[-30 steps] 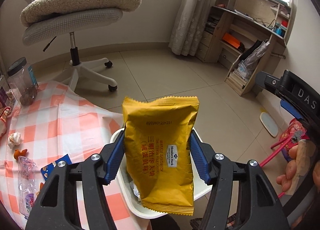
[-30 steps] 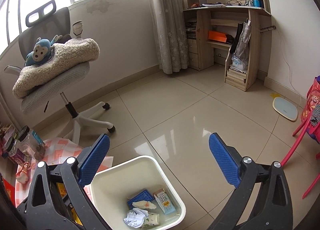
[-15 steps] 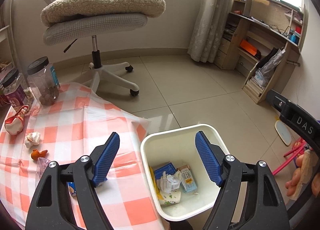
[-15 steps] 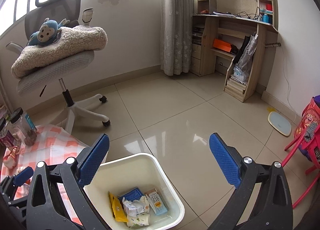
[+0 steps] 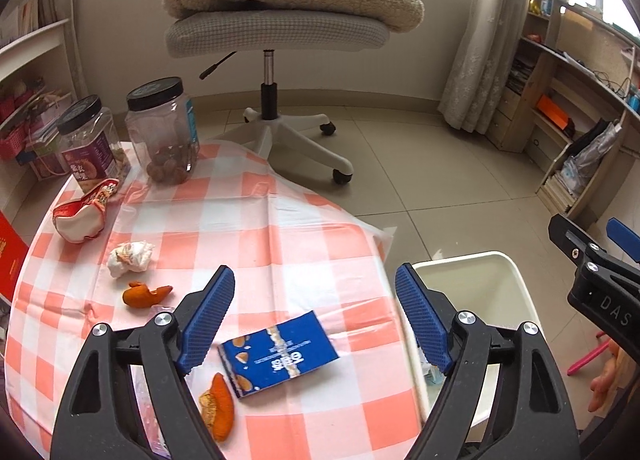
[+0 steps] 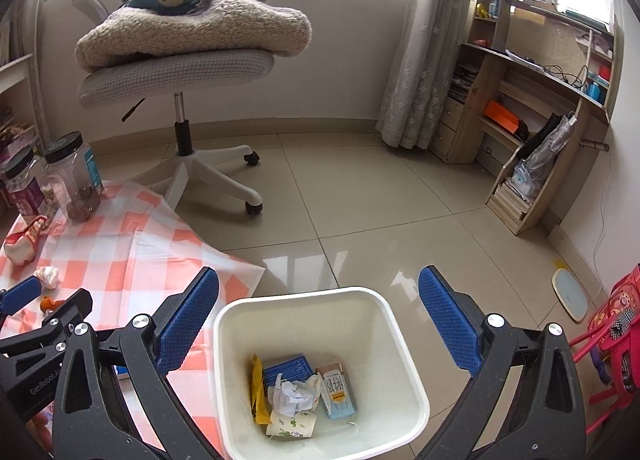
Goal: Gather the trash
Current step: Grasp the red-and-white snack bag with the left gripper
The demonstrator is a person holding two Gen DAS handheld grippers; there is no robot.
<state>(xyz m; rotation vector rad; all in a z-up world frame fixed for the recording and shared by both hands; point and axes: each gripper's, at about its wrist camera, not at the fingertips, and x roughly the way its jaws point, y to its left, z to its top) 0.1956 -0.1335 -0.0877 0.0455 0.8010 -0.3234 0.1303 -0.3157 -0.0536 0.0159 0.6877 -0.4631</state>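
My left gripper (image 5: 316,320) hangs over the checked tablecloth (image 5: 240,228), jaws opening and nothing between them. Just below it lies a blue snack wrapper (image 5: 278,352), with orange peel (image 5: 218,406) at its left. More peel (image 5: 146,294), a crumpled paper ball (image 5: 130,258) and a red-and-white wrapper (image 5: 82,214) lie farther left. My right gripper (image 6: 320,328) stands open and empty above the white bin (image 6: 320,372). Inside the bin are the yellow packet (image 6: 256,388), a blue wrapper, crumpled paper and a small carton (image 6: 338,390). The bin (image 5: 480,300) stands right of the table.
Two black-lidded jars (image 5: 164,130) stand at the table's far edge. A grey office chair (image 5: 276,32) with a folded blanket and a plush monkey stands behind. A wooden desk (image 6: 540,108) lines the right wall. A red child's chair (image 6: 612,340) is at right.
The left gripper let the yellow packet drop into the bin, then swung left from over the bin to above the table. The right gripper shifted left, bringing the bin under it.
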